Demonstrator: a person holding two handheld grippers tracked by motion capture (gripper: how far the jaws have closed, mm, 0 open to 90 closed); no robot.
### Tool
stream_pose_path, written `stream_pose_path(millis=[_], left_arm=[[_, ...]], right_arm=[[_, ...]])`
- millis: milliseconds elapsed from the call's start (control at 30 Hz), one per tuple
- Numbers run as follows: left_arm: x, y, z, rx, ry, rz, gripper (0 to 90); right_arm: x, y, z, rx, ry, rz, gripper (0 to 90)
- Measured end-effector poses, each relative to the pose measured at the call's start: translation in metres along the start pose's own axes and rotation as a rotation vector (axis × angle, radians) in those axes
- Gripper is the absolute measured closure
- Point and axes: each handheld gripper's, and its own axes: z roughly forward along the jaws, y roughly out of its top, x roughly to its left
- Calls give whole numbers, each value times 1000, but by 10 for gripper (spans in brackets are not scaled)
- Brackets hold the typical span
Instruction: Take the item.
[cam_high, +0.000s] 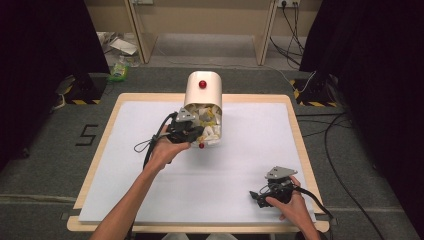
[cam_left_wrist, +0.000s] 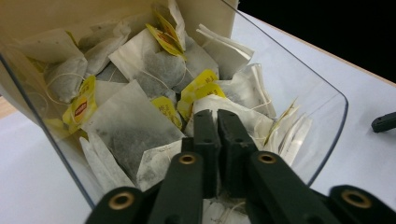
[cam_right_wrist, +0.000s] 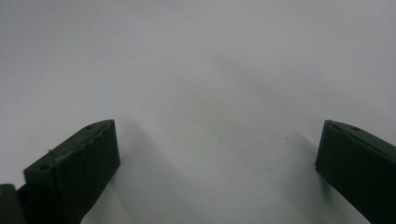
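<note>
Left gripper (cam_left_wrist: 217, 122) in the open front of the cream dispenser (cam_high: 202, 90), jaws pressed together among the tea bags (cam_left_wrist: 140, 70); whether paper is pinched between them, cannot tell. Bags heaped loose behind the clear plastic lid (cam_left_wrist: 327, 116), at the far middle of the white table (cam_high: 200, 185). Light, soft, easily torn: probably best pinched at a paper corner or a yellow tag (cam_left_wrist: 81, 107), lifted gently. Right gripper (cam_right_wrist: 217, 154) resting near the table's near right edge, 2 jaws spread wide, empty.
</note>
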Motion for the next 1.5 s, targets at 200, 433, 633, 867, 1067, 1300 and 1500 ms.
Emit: stream_pose_path(millis=[200, 433, 633, 867, 1067, 1300, 1500], left_arm=[[-3, 2, -6, -31, 7, 20, 894], [-2, 12, -24, -109, 30, 27, 895], [-1, 21, -37, -161, 27, 33, 894], [2, 31, -52, -201, 10, 23, 894], [1, 41, -63, -223, -3, 33, 894], [6, 44, -75, -246, -12, 16, 894], [9, 44, -85, -265, -14, 14, 894]], right_arm=[[0, 0, 0, 0, 0, 0, 1], [0, 0, 0, 0, 0, -1, 1], [0, 0, 0, -2, -1, -4, 1], [0, 0, 0, 0, 0, -1, 1], [0, 0, 0, 1, 0, -1, 1], [0, 0, 0, 1, 0, -2, 1], [0, 0, 0, 1, 0, -1, 1]])
